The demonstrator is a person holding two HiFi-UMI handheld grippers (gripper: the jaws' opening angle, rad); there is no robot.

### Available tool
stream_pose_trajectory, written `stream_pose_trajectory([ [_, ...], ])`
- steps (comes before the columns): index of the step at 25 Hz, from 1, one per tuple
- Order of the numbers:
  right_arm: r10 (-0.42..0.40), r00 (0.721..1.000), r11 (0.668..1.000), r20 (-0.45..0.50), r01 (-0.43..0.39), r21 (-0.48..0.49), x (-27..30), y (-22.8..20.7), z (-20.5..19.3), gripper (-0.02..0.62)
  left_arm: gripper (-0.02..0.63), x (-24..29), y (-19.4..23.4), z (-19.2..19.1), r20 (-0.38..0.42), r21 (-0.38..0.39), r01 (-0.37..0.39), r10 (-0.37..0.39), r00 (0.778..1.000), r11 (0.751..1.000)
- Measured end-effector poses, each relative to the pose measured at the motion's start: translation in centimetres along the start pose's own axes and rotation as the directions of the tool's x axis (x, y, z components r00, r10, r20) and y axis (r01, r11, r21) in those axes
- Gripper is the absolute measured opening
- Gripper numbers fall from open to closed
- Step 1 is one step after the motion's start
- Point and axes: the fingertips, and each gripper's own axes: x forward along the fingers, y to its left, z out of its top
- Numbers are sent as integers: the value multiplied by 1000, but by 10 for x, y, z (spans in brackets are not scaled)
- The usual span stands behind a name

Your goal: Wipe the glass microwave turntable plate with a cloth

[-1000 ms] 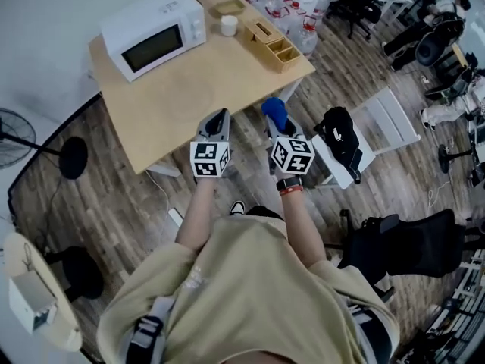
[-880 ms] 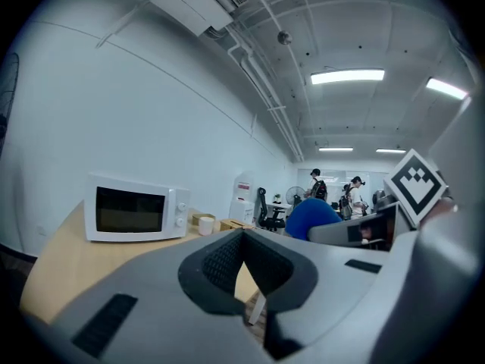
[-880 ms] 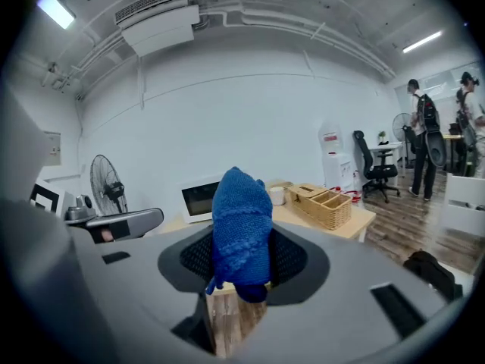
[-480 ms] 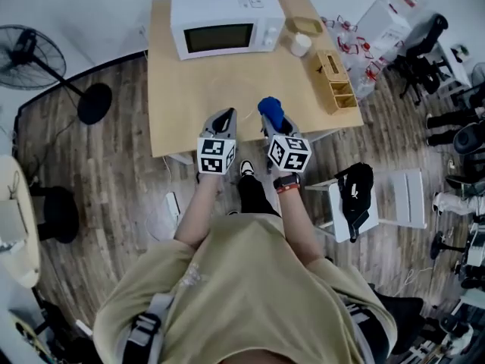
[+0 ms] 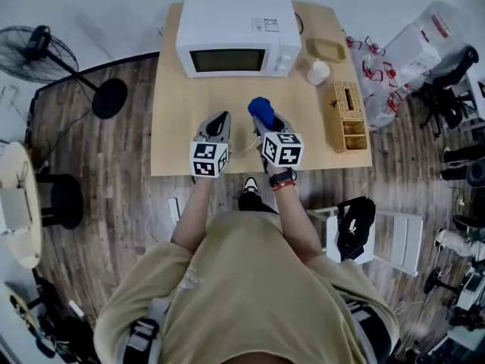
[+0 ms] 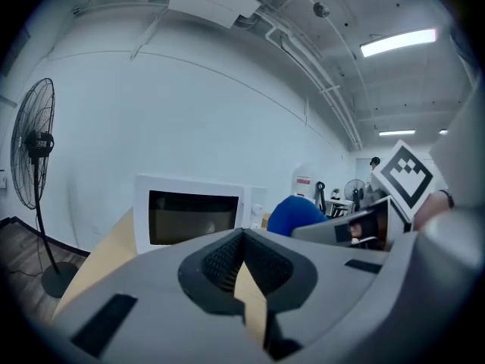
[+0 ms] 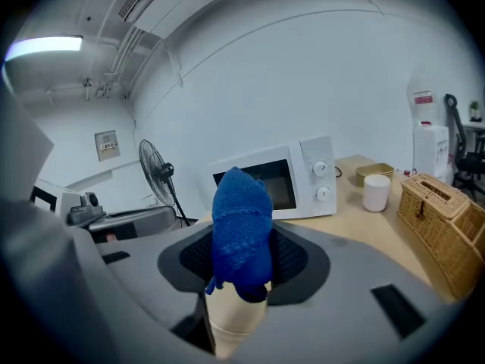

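Observation:
A white microwave [image 5: 235, 36] stands at the back of the wooden table [image 5: 170, 127] with its door closed; the glass turntable plate is not visible. My right gripper [image 5: 267, 121] is shut on a bunched blue cloth [image 5: 261, 111] above the table's front half. In the right gripper view the cloth [image 7: 241, 233] sticks up between the jaws, with the microwave [image 7: 276, 182] behind it. My left gripper [image 5: 220, 118] hovers beside it, shut and holding nothing. In the left gripper view the microwave [image 6: 189, 217] is ahead and the cloth [image 6: 297, 214] shows at the right.
On the table right of the microwave are a white cup [image 5: 318, 72], a small tray [image 5: 327, 49] and a wicker box [image 5: 348, 116]. A standing fan [image 5: 30, 51] is on the floor at left. A chair with a black bag [image 5: 356, 226] stands at right.
The view has swung round and closed in: the microwave now sits squarely ahead. Both grippers have moved from beside the table's edge to above its front half, the cloth still held.

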Motion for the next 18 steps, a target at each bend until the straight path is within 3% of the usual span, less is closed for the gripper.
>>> stream_pose_trajectory([
  [9,120,986,992,-119,-122,-9,70,-32,4,172,18,54,23,0,7,-19,-83,83,997,996],
  [12,127,980,992,-156,-126,16,83,-44,-6,173,18,60,28,-6,12,13,-82,81,997,997],
  [18,146,961,989,-235,-145,18,107,-43,-35,173,17,63,49,-32,-29,-28,-93,92,995,995],
])
